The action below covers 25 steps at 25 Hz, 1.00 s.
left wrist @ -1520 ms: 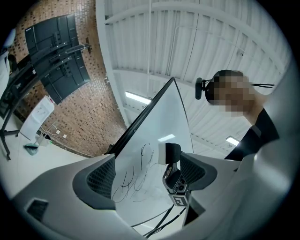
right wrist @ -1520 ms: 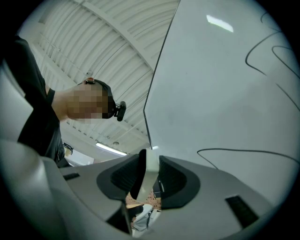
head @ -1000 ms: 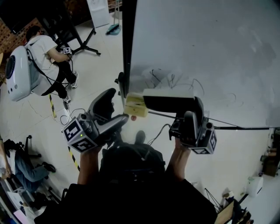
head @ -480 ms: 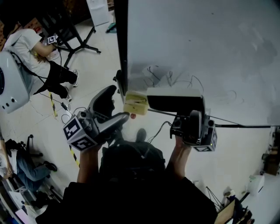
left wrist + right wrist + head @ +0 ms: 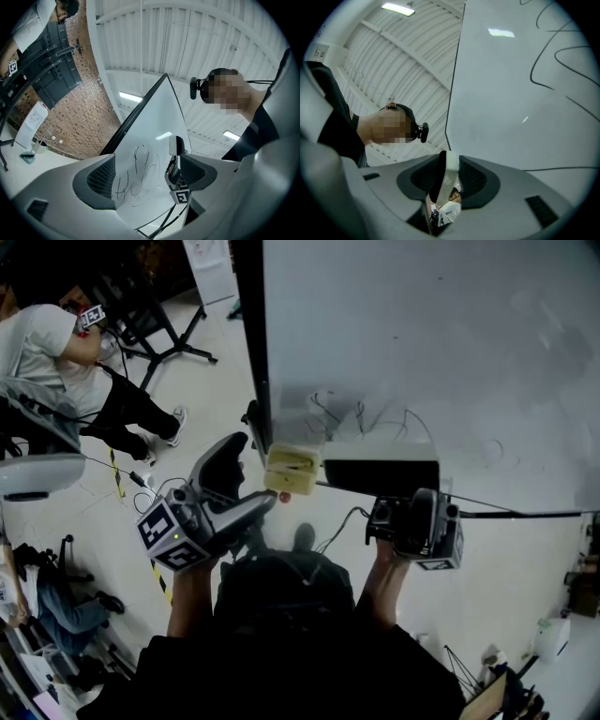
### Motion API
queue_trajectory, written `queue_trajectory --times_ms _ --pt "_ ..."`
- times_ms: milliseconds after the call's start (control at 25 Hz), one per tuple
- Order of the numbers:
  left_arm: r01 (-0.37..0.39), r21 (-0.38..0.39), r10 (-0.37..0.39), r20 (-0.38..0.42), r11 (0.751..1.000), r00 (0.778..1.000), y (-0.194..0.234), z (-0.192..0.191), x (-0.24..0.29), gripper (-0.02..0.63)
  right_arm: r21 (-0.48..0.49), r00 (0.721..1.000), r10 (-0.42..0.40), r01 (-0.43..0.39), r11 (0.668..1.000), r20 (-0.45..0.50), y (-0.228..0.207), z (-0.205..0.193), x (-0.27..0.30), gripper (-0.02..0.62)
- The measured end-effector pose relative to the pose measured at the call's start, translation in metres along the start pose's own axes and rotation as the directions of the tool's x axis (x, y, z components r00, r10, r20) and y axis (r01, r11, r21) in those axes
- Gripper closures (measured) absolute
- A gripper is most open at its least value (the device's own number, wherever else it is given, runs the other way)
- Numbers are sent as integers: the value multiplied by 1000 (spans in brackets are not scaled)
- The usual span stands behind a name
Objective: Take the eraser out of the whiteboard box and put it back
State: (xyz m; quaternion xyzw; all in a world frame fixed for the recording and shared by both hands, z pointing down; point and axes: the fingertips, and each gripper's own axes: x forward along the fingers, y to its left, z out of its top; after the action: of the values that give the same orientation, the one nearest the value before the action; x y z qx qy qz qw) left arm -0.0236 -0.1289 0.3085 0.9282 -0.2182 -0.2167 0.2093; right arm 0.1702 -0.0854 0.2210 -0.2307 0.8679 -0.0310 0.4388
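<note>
A whiteboard point(image 5: 450, 352) stands upright, with black scribbles point(image 5: 361, 413) low on its face. On the pale floor point(image 5: 216, 381) to its left, a person in a white shirt point(image 5: 52, 348) bends near the legs of a black stand point(image 5: 164, 329). Yellow-and-black tape point(image 5: 114, 472) runs across the floor, and a 2nd person point(image 5: 47, 601) sits at the lower left. A brick wall point(image 5: 70, 117) rises under a ribbed white ceiling point(image 5: 197, 42) with strip lights point(image 5: 131, 96).

The whiteboard point(image 5: 422, 334) is smooth and glossy, the eraser point(image 5: 380, 474) white plastic with a matt black face.
</note>
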Motion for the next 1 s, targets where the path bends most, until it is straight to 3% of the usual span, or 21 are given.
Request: queue_trajectory --times_ms 440,1000 --pt "-5 -16 5 4 1000 1000 2 -3 -4 178 10 1000 2 -2 1000 1 0 -1 -2 445" --pt "-19 -39 19 14 999 1000 7 -5 -10 178 7 997 -20 20 1000 -72 -4 -19 -13 445"
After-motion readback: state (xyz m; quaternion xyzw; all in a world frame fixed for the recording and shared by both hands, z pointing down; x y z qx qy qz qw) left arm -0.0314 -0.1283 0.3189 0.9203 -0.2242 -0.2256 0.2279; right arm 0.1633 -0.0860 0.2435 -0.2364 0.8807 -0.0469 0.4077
